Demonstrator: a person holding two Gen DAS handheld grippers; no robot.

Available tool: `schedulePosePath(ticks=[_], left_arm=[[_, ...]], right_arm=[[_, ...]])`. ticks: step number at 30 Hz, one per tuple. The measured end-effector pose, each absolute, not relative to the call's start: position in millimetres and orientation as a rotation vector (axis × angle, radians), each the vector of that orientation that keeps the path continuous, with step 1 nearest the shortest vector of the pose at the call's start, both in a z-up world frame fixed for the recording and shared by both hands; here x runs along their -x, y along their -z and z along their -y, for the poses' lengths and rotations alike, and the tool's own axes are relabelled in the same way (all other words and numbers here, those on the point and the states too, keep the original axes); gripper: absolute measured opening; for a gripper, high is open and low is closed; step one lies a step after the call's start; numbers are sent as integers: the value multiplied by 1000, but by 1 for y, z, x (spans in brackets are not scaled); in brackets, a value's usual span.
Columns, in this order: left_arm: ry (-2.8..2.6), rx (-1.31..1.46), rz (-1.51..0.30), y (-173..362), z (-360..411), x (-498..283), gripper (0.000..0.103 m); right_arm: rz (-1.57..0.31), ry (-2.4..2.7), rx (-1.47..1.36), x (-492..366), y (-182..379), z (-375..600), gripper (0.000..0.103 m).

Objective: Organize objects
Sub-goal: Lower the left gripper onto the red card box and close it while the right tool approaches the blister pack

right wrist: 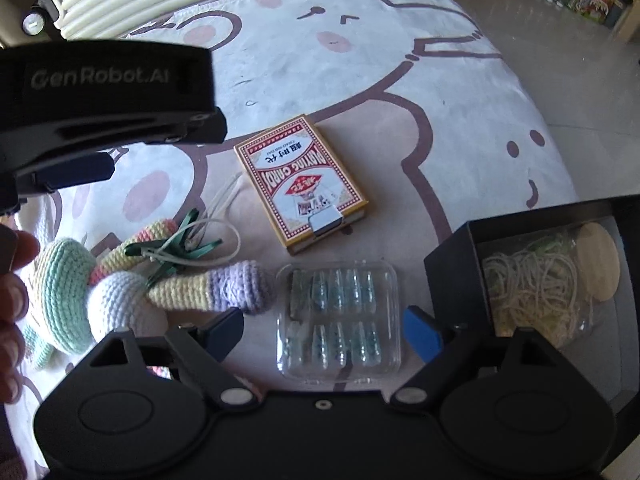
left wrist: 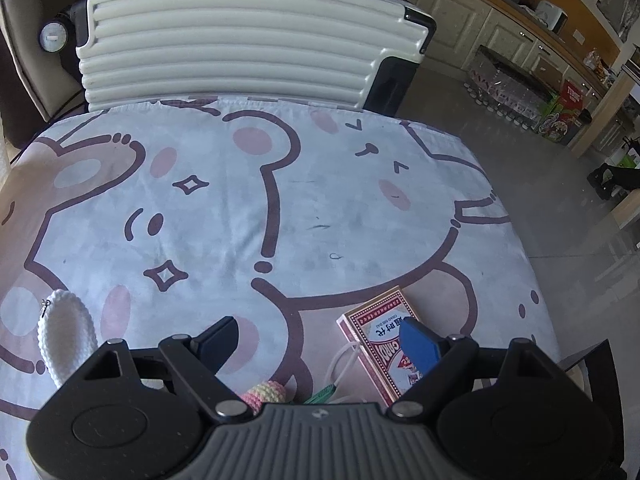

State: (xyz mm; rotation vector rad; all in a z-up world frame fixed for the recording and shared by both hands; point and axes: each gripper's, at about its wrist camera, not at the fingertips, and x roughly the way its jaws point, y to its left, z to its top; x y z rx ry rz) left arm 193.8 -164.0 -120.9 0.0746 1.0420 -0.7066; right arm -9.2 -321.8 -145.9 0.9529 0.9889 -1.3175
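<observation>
Covering table: bear-print cloth point(left wrist: 320, 208); ribbed suitcase point(left wrist: 240, 48) behind, kitchen cabinets point(left wrist: 460, 12) beyond.

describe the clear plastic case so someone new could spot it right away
On the bear-print cloth, find the open black box at the right. Just left of it, nearer than the red playing-card pack, lies the clear plastic case. It alone is see-through, with two rows of small bluish pieces inside.

Crochet toy point(right wrist: 120, 292) partly behind right tool point(right wrist: 322, 330)
</observation>
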Motion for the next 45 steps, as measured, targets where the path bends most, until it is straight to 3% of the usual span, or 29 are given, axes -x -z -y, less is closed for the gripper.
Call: schedulePosePath(ticks=[8,14,17,19,23,28,32,35,45], left_arm=[[713,-44,-1039,118,156,-197,86],[717,-40,-1041,119,151,-199,86],[715,-39,-1042,120,148,-201,86],[710,-32,-1046,121,144,-203,86],[704,-22,-1051,122,141,-206,86],[718,-34,-1049,122,145,-203,86],[719,-55,-1052,124,147,-201,86],[716,-65,-1061,126,150,-200,86],[716,-72,-1078,130,164,-196,85]], right_arm=[[-1063,1333,-936,1,153,322,82],[-1163,1391,-865,-16,169,320,98],[-1159,1368,-880,-18,171,322,99],[-1161,1362,-896,-18,171,324,95],[-1113,1309,-963,-13,169,326,76],[-1098,1283,-970,-16,168,326,76],[-1033,1303,-1035,-9,169,331,83],[-1041,1294,-1032,-8,168,333,77],[-1047,1199,-996,5,152,333,76]])
